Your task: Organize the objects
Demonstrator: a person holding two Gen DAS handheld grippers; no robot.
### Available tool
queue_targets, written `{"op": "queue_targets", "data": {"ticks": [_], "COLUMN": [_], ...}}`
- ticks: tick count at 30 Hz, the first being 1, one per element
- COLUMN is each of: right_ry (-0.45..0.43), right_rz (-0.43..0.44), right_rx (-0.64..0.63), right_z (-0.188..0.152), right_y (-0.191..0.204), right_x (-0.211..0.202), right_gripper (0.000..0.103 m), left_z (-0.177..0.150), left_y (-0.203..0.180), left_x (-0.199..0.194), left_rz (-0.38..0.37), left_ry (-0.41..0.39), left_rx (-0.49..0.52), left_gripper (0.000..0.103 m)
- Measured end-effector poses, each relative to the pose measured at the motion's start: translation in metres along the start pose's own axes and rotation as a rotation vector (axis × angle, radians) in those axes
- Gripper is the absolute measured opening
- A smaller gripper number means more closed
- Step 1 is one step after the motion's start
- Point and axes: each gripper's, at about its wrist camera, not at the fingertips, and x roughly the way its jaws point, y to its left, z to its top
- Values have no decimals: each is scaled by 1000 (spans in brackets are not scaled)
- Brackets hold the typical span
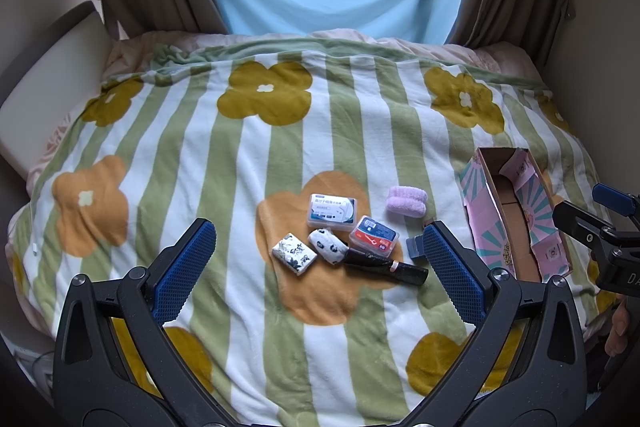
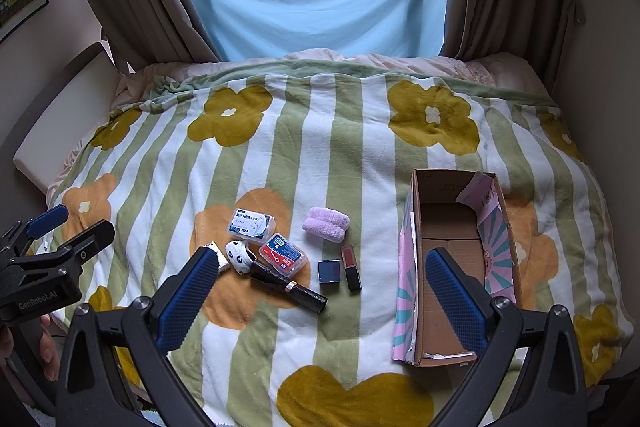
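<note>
Left gripper (image 1: 320,269): jaws wide, nothing between them, held above the small clutter on the blanket (image 1: 208,163). Right gripper (image 2: 320,291): jaws wide too, empty, above the gap between clutter and box (image 2: 448,291).

Clutter, all on one orange flower: white floss case (image 1: 331,211), red-and-blue case (image 1: 374,235) touching its near corner, patterned tissue pack (image 1: 294,253), rolled panda cloth (image 1: 328,246) beside it, black tube (image 1: 386,265) lying flat against cloth and red case. Lilac scrunchie (image 2: 325,223) lies apart to the right. Nearer: dark blue square compact (image 2: 329,271) and lipstick (image 2: 351,268), side by side.

Box open, lying on the blanket at right, inside bare cardboard.
</note>
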Motion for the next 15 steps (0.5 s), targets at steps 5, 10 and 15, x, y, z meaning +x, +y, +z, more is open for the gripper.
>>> {"op": "queue_targets", "data": {"ticks": [5,10,15], "right_ry": [0,1,8], "right_rz": [0,0,10], "right_rx": [1,0,-6], "right_z": [-4,-3,2], "right_y": [-2,-3,-3], "right_x": [1,1,3], "right_gripper": [103,103,103], "left_z": [1,-3,-13], "left_y": [0,2,10], "left_x": [0,-1,4], "left_rz": [-1,0,6], "left_ry": [1,9,44], "left_rx": [0,-12,-50], "left_gripper": [102,102,102]}}
